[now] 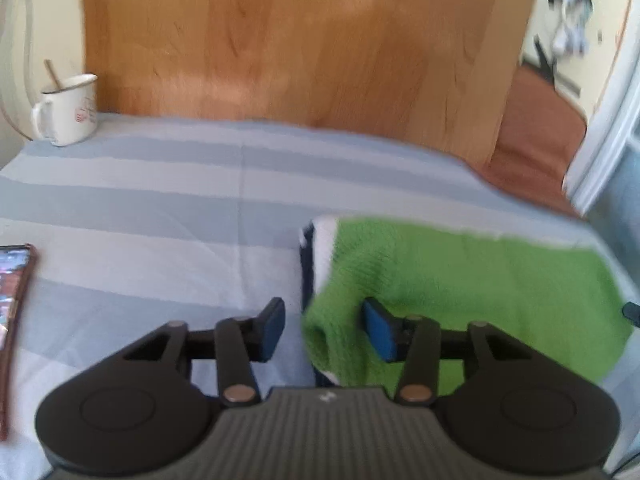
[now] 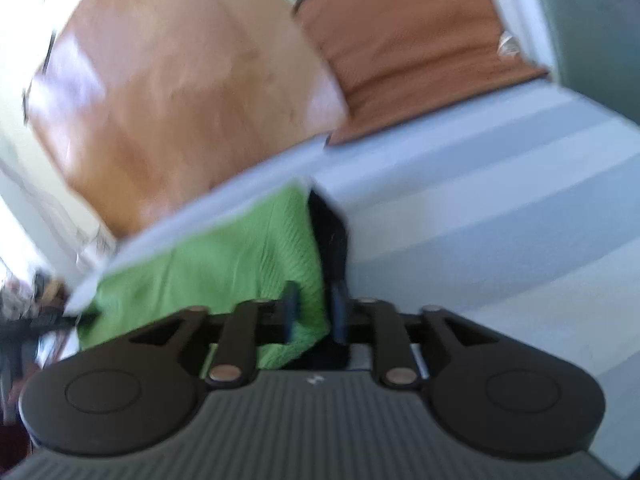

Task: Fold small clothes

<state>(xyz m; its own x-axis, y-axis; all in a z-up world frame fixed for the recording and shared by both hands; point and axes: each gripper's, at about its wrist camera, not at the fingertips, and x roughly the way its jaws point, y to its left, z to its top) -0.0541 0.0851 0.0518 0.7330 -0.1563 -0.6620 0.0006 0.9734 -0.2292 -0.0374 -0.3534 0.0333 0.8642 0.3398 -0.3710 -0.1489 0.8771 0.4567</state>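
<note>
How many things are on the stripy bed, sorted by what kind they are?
Clothes: 1, the green knitted garment
Mugs: 1, the white enamel mug, with a stick standing in it
Phones: 1, the phone at the left edge
Total: 3 things on the striped sheet

Mug (image 1: 68,110) far left — garment (image 1: 460,300) right, on bedsheet (image 1: 160,216).

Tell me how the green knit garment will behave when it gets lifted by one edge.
The green knit garment will probably sag and drape, since it already lies in soft folds. Its ribbed texture should resist slipping. It looks light, so the left tongs, open at its edge, should lift it easily.
</note>
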